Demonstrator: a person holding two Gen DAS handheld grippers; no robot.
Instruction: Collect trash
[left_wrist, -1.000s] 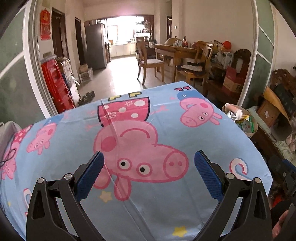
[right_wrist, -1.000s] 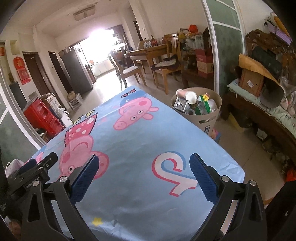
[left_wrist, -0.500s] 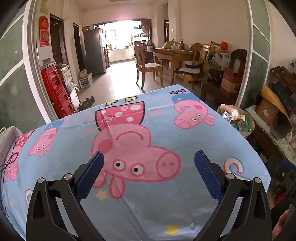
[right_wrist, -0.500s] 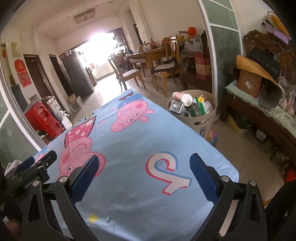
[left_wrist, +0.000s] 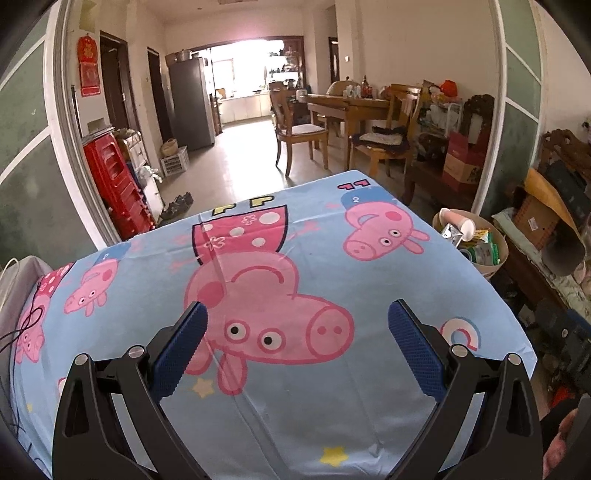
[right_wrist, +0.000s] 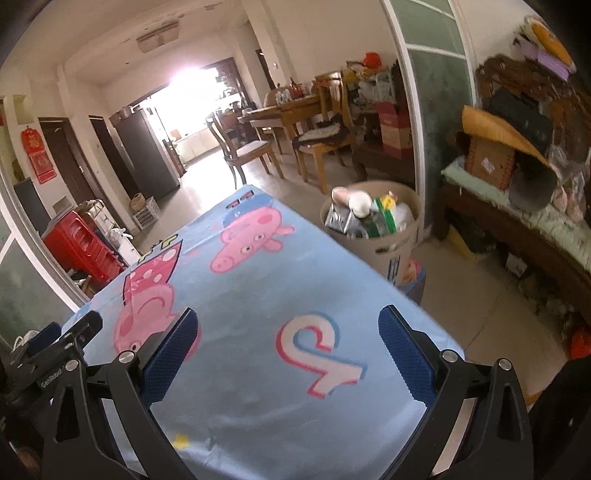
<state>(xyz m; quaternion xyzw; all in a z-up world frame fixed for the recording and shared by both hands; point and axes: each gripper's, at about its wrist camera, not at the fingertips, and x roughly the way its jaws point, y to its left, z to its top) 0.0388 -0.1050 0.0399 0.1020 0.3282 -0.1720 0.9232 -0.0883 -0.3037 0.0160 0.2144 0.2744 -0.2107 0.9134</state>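
Both tools pulled back from the counter (left_wrist: 369, 413) | left tool (left_wrist: 297, 332), right tool (right_wrist: 288, 338) spread apart, empty | full trash bin (right_wrist: 400, 249) beside counter

Tablecloth (left_wrist: 295, 229) surface bare ahead; full trash bin (right_wrist: 384, 243) just beside table's right edge.

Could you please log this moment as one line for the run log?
left claw: open, empty | right claw: open, empty | tablecloth: no trash seen | bin: full

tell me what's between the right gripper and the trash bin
Only bare cartoon tablecloth; nothing lies between the right gripper and the trash bin, seen in the right wrist view.
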